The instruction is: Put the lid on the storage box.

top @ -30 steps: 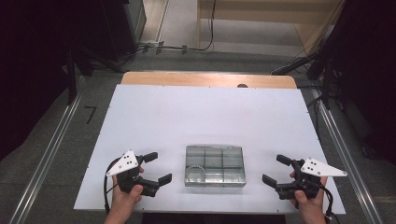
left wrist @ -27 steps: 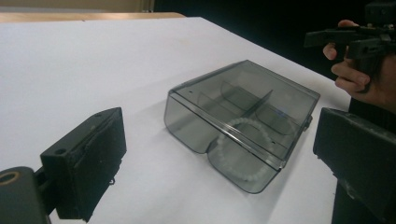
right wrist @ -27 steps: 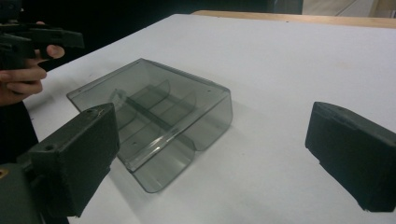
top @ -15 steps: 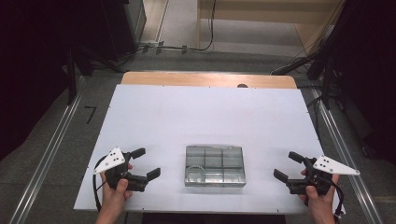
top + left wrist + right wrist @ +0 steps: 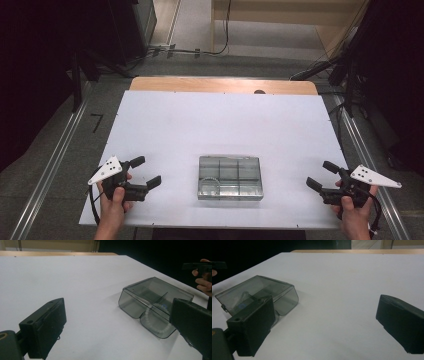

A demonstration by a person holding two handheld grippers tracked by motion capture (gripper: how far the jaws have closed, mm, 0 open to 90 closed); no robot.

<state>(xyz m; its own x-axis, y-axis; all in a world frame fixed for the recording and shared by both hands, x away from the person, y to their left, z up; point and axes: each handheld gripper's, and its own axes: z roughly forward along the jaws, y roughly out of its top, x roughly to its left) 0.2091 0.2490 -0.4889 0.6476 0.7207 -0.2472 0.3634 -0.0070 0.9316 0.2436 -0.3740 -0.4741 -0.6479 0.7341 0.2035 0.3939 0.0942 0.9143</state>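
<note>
Both grippers wide apart, box sits free btwn them.

L→R in high view: left gripper [image 5: 145, 172] near table's [image 5: 220, 120] left-front edge, jaws spread, holding nothing. Clear compartment box [image 5: 230, 178] centre-front, lid closed, just back from front edge, bare white surface all round; white bead loop [image 5: 156, 321] inside its near-left cell. Right gripper [image 5: 321, 176] by right edge, jaws spread, empty, well apart from box.

I see the flat white counter [image 5: 220, 125] evenly lit from overhead, surroundings dark; both gripper views look soft, grainy, with faint shadows.
</note>
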